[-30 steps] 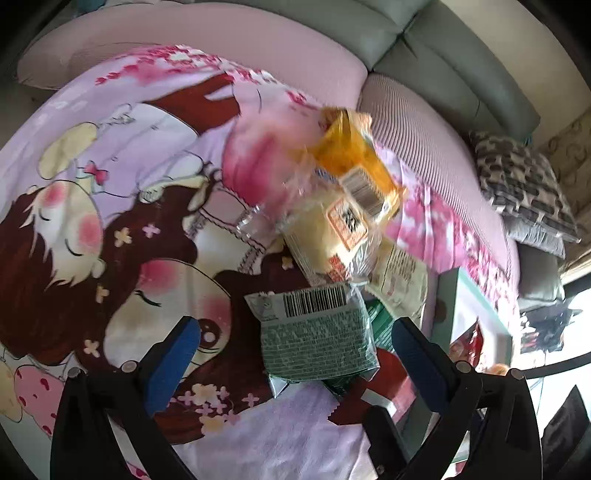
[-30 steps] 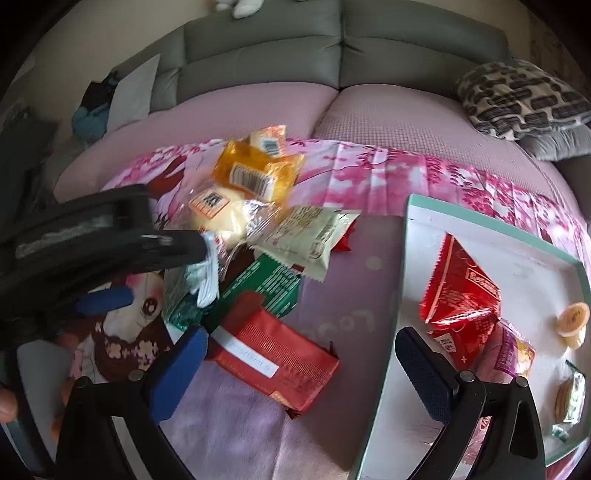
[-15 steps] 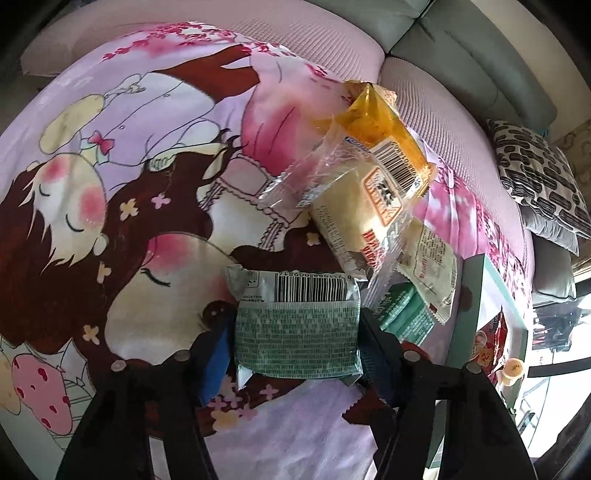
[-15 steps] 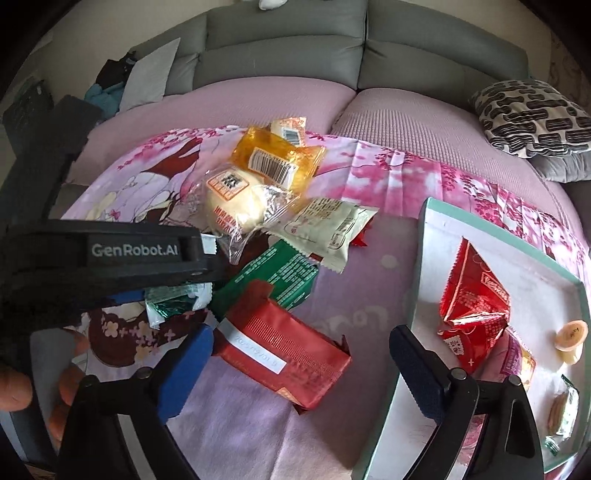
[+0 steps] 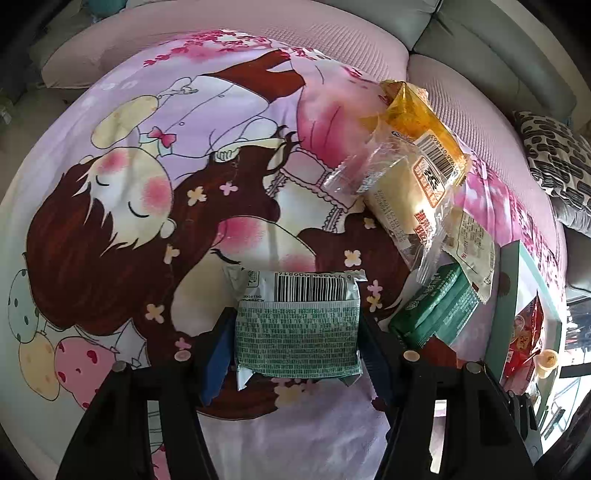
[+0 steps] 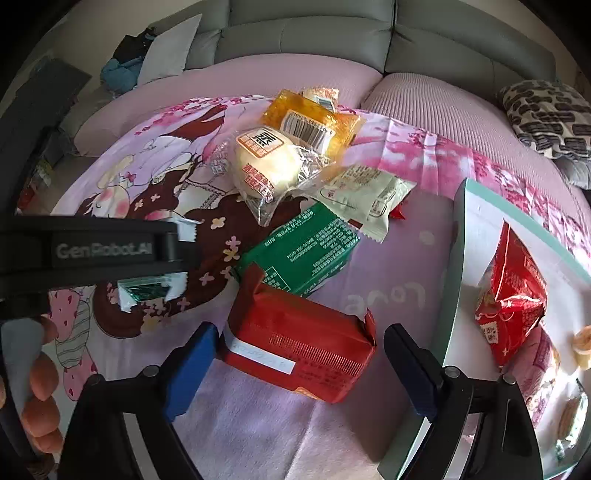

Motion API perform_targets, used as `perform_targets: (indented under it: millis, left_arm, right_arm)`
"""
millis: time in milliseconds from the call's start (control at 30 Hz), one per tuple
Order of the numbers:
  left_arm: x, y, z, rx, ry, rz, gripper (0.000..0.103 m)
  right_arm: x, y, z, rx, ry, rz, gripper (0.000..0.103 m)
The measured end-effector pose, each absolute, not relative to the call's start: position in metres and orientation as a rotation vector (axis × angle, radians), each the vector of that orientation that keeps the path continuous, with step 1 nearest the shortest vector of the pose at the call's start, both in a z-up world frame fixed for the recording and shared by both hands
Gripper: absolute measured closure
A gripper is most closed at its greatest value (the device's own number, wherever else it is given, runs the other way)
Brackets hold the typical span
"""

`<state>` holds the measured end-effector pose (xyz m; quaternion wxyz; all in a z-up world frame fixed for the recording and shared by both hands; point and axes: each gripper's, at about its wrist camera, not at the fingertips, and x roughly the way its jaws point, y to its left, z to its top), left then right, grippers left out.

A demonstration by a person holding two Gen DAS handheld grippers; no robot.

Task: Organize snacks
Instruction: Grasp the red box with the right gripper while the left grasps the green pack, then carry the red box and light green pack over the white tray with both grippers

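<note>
A grey sofa (image 6: pixel 306 33) with pink seat cushions carries a cartoon-print blanket (image 5: pixel 147 206), and the snacks lie spread on that blanket; compared with a second ago both wrist views sit lower and closer to the pile. At the right a teal-rimmed tray (image 6: pixel 458 266) holds a red snack bag (image 6: pixel 513 291) and a few small items, unchanged in place. The pile itself has not shifted: an orange packet (image 6: pixel 314 118) at the far end, a clear-wrapped bun (image 6: pixel 266 162) against it, a cream sachet (image 6: pixel 365 195) and a dark green pack (image 6: pixel 299 251) nearer. The right gripper (image 6: pixel 295 365) now straddles the red pack (image 6: pixel 299 339), which earlier lay ahead of it; its jaws have just been narrowing, yet gaps show on both sides, so they are still released. The left gripper (image 5: pixel 295 343), whose jaws stood wide a second ago with the pale green packet (image 5: pixel 299 328) lying ahead of them, now has them clenched against that packet's two sides, barcode end pointing away. In the right view that packet pokes out beneath the left gripper's black body, with the person's fingers (image 6: pixel 40 391) at the frame's lower left edge.
</note>
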<state>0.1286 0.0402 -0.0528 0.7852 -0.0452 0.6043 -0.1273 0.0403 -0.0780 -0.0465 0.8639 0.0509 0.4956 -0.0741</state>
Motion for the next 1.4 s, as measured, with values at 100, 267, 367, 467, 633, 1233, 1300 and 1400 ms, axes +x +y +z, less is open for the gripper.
perform_targets:
  millis: [100, 267, 367, 467, 633, 1233, 1300, 1400]
  left_arm:
    - [0.128, 0.043, -0.053, -0.097, 1.303, -0.269, 0.037]
    - [0.128, 0.047, -0.053, -0.088, 1.306, -0.267, 0.037]
    - [0.128, 0.042, -0.053, -0.086, 1.306, -0.27, 0.037]
    - [0.13, 0.034, -0.052, -0.092, 1.303, -0.28, 0.038]
    - [0.131, 0.035, -0.046, -0.113, 1.283, -0.296, 0.043]
    - [0.123, 0.042, -0.001, -0.161, 1.166, -0.349, 0.044]
    - [0.122, 0.039, 0.0, -0.162, 1.16, -0.353, 0.044]
    - [0.119, 0.034, 0.008, -0.166, 1.14, -0.371, 0.044]
  right_arm:
    - [0.04, -0.079, -0.047, 0.124, 1.041, -0.149, 0.018]
    - [0.04, -0.084, -0.045, 0.159, 1.026, -0.144, 0.031]
    - [0.037, -0.089, -0.041, 0.184, 1.017, -0.145, 0.035]
    - [0.037, -0.091, -0.04, 0.197, 1.012, -0.145, 0.036]
    - [0.035, -0.094, -0.033, 0.214, 0.994, -0.149, 0.037]
    - [0.018, -0.101, 0.011, 0.253, 0.854, -0.162, 0.037]
    - [0.016, -0.102, 0.012, 0.255, 0.845, -0.161, 0.037]
    - [0.01, -0.105, 0.019, 0.26, 0.821, -0.165, 0.037]
